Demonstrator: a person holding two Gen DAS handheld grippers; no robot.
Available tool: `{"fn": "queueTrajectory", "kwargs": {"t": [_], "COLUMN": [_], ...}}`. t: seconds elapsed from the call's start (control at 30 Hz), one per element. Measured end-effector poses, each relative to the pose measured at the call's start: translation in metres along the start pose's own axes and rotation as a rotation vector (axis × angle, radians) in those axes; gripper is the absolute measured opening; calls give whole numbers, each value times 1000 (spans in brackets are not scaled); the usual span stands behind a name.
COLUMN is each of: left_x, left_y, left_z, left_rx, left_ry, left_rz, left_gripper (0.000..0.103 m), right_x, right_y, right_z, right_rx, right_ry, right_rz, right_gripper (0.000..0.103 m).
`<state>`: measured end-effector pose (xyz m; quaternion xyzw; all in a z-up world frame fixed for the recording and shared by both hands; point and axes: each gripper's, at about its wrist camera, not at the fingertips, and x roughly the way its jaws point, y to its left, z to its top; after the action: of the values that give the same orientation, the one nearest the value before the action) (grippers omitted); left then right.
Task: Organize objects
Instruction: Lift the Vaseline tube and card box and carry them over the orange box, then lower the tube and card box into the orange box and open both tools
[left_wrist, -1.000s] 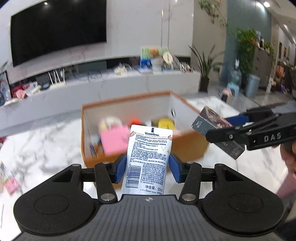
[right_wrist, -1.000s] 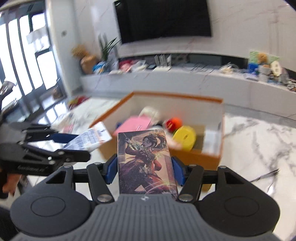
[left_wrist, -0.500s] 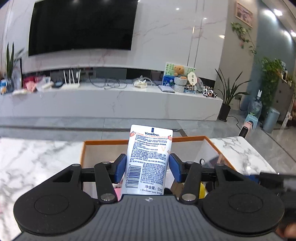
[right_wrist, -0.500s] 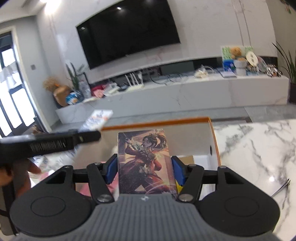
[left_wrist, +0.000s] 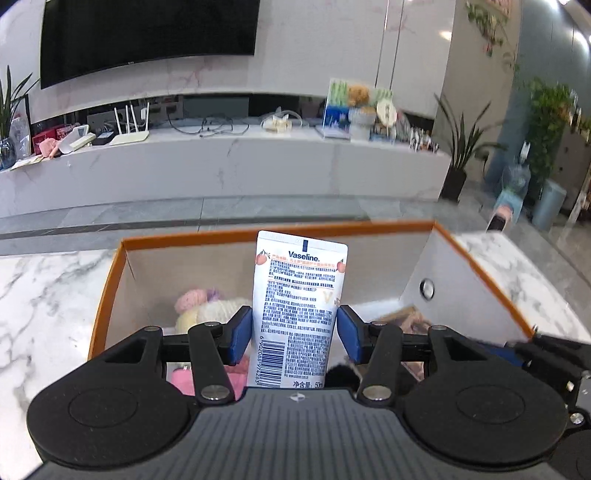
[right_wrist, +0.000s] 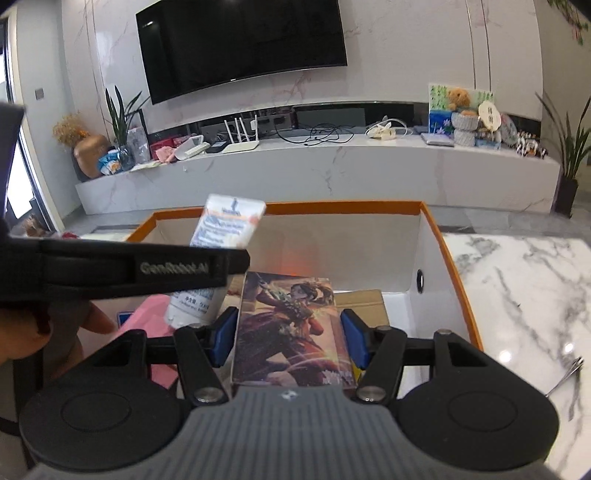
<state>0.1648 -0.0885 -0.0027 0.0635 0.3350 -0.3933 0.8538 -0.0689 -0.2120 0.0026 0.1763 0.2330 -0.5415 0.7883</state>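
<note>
Left wrist view: the left gripper (left_wrist: 295, 330) has its fingers clamped on a white cream tube (left_wrist: 299, 310), held upright over the orange-rimmed box (left_wrist: 110, 291) on the marble desk (left_wrist: 44, 295). The right gripper (right_wrist: 288, 338) pinches a picture card box (right_wrist: 290, 328) above the same box.
</note>
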Motion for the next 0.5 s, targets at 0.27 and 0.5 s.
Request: {"fn": "queueTrajectory", "kwargs": {"t": [0.27, 0.5], "left_x": [3, 11], "left_y": [-16, -19], "left_z": [-1, -1], "left_rx": [63, 70], "left_ry": [47, 77], "left_rz": [75, 102], "left_gripper": [57, 55], "right_x": [-5, 3], "right_y": [9, 8], "right_z": [-2, -4], "right_rx": [-27, -3], "right_ry": [9, 3], "right_rz": [-32, -23], "right_gripper": [62, 60]}}
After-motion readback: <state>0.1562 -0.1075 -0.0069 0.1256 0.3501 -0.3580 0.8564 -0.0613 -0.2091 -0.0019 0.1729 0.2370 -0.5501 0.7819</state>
